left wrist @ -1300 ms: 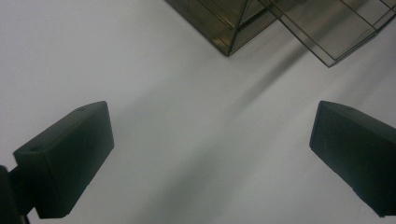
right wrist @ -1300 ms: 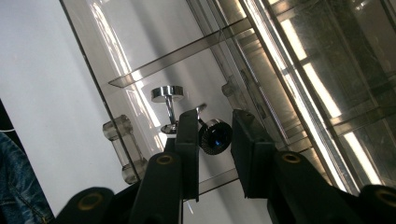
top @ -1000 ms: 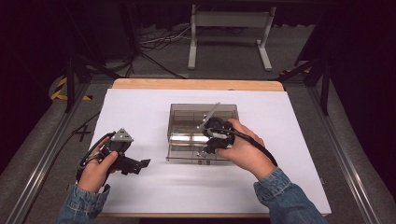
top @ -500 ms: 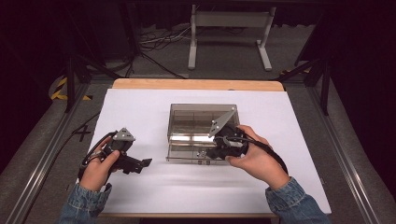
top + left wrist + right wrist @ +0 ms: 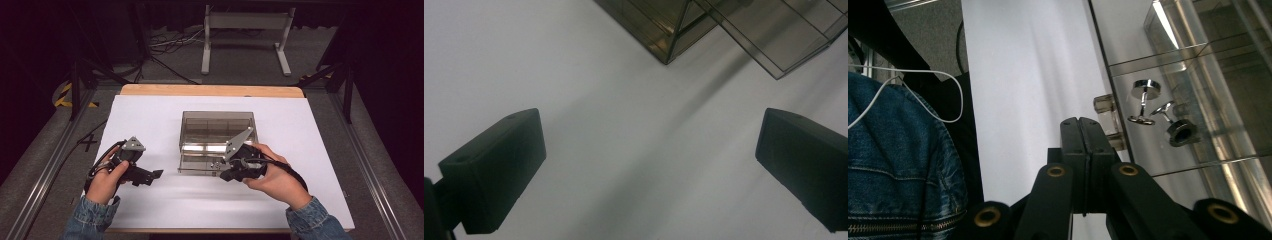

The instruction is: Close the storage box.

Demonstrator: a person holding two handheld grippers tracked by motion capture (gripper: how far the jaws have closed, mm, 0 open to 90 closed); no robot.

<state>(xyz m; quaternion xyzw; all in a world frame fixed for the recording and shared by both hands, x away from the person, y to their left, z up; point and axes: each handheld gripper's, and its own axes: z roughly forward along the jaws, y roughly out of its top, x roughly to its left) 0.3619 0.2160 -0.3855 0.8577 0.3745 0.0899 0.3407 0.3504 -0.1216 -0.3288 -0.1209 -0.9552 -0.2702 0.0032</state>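
Right gripper [image 5: 1083, 125] jaws together beside drawer handle [image 5: 1109, 122], 2 cufflinks [image 5: 1160, 112] inside

The high view looks forward and down on the whole surface [image 5: 150, 210]. Each claw view looks close along its own jaws. All three share the clear box [image 5: 217, 131] [image 5: 674, 30] [image 5: 1198, 100] just ahead of each claw.

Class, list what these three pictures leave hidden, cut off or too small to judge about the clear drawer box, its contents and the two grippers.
- High view: the cufflinks in the drawer are too small to see; the right gripper and hand cover its corner.
- Right gripper view: the cufflinks show, but the acrylic box is cut off by the right edge.
- Left gripper view: the left gripper frames bare table; the box is cut off at the top.
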